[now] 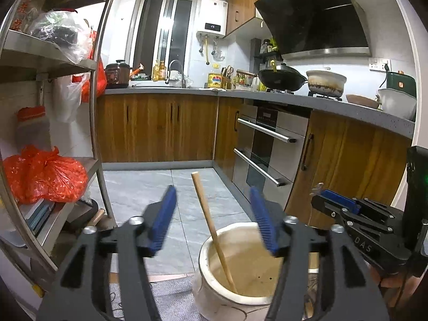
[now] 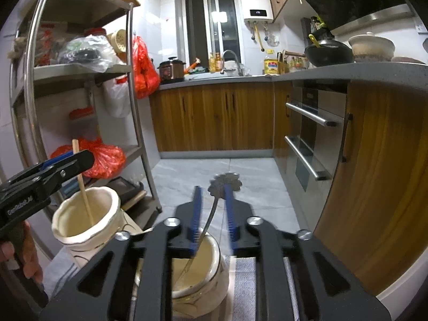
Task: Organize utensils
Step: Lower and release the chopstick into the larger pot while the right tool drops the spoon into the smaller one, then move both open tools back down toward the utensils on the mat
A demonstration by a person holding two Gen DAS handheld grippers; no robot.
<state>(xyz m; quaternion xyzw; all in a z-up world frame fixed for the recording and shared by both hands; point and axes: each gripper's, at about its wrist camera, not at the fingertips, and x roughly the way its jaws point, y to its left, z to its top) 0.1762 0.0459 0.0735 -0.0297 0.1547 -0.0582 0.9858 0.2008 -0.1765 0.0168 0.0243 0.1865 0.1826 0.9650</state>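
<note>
Now both utensils stand in their jars: left gripper [image 1: 212, 219] released, jaws clear of the wooden chopstick [image 1: 212, 230]; right gripper [image 2: 212, 214] parted around the metal spoon [image 2: 214, 208] handle; lift straight away without knocking either

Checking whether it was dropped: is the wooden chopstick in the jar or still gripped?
In the jar: the chopstick leans inside, left gripper pads clear of it.

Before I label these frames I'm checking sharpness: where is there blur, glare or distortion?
Left wrist view: left hand-held gripper pads smeared by motion blur, wooden stick sharp, shelf rack bowed by the fisheye. Right wrist view: right hand-held gripper pad streaked, lamp glare in the window, dark corners.
</note>
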